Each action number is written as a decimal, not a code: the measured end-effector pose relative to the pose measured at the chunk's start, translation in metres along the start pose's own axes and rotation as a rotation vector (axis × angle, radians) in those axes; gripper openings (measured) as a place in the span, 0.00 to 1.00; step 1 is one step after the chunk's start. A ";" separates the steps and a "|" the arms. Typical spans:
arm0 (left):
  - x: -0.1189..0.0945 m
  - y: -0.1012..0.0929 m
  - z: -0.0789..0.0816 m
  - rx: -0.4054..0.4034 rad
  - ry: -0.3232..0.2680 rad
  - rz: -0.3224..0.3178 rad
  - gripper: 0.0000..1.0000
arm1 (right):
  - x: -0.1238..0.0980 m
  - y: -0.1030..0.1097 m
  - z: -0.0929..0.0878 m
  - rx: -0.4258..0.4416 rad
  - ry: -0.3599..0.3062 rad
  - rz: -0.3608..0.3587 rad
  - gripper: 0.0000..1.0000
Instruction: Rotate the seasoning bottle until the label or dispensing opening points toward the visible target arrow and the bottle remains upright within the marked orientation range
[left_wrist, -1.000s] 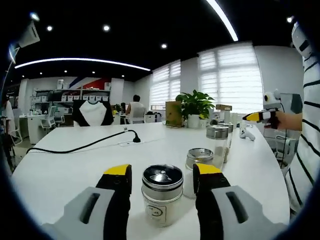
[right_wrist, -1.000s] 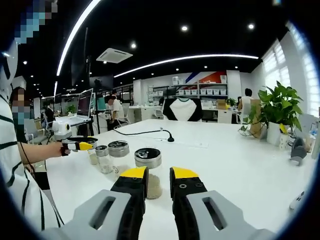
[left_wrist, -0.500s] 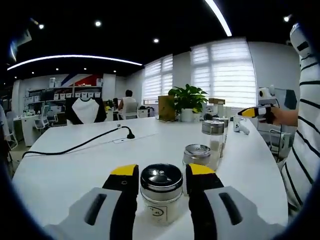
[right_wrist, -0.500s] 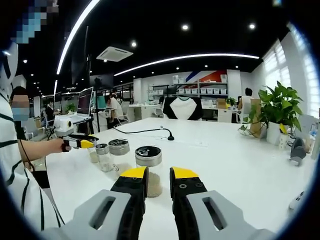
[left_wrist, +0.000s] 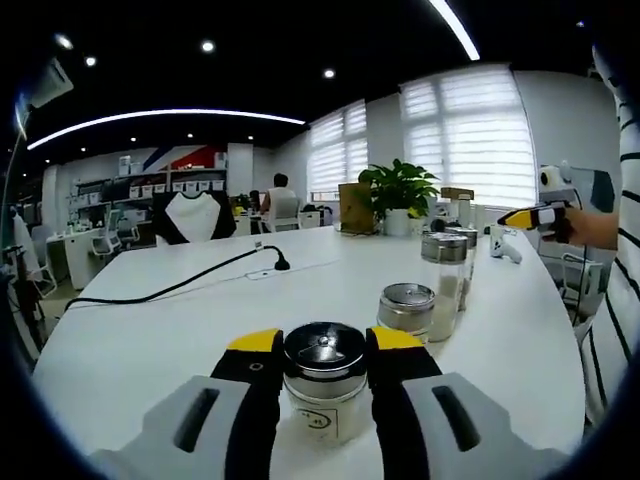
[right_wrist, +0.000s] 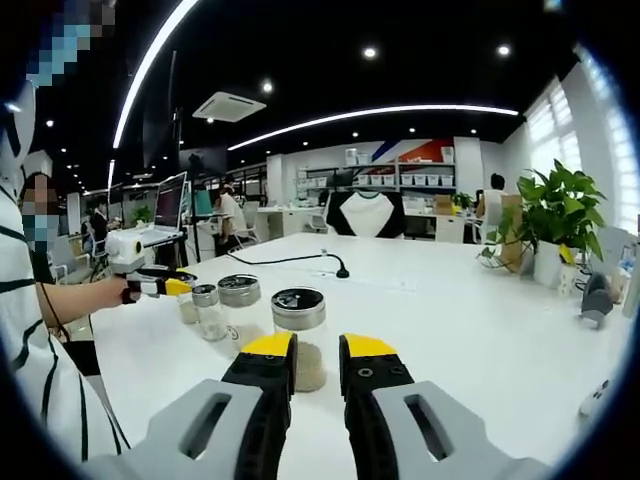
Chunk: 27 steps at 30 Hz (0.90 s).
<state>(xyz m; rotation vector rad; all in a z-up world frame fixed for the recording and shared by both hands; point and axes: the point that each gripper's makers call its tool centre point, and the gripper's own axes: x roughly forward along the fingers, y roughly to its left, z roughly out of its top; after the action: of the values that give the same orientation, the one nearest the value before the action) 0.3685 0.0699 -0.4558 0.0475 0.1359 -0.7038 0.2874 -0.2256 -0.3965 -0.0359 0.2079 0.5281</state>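
I see the bottle (left_wrist: 324, 392) upright between my left gripper's (left_wrist: 324, 352) jaws: clear glass, metal lid, white label facing me.

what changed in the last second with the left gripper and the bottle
The left gripper narrowed its jaws from a wide gap to sit against the sides of the seasoning bottle, so it looks taken hold of. The bottle stayed upright on the white table. The right gripper kept its jaws nearly together, with nothing between them.
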 end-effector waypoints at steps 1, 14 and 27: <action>0.001 -0.001 0.001 0.000 -0.011 0.022 0.34 | -0.001 0.000 0.001 0.002 -0.003 0.000 0.15; -0.004 0.000 0.009 -0.025 -0.021 0.188 0.34 | -0.005 -0.004 -0.001 0.013 -0.015 -0.017 0.14; -0.009 0.008 0.009 -0.034 -0.059 0.347 0.35 | -0.007 -0.008 -0.002 0.016 -0.020 -0.028 0.14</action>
<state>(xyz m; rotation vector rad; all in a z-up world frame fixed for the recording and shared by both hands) 0.3683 0.0812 -0.4457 0.0172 0.0804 -0.3560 0.2853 -0.2366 -0.3973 -0.0175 0.1915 0.4990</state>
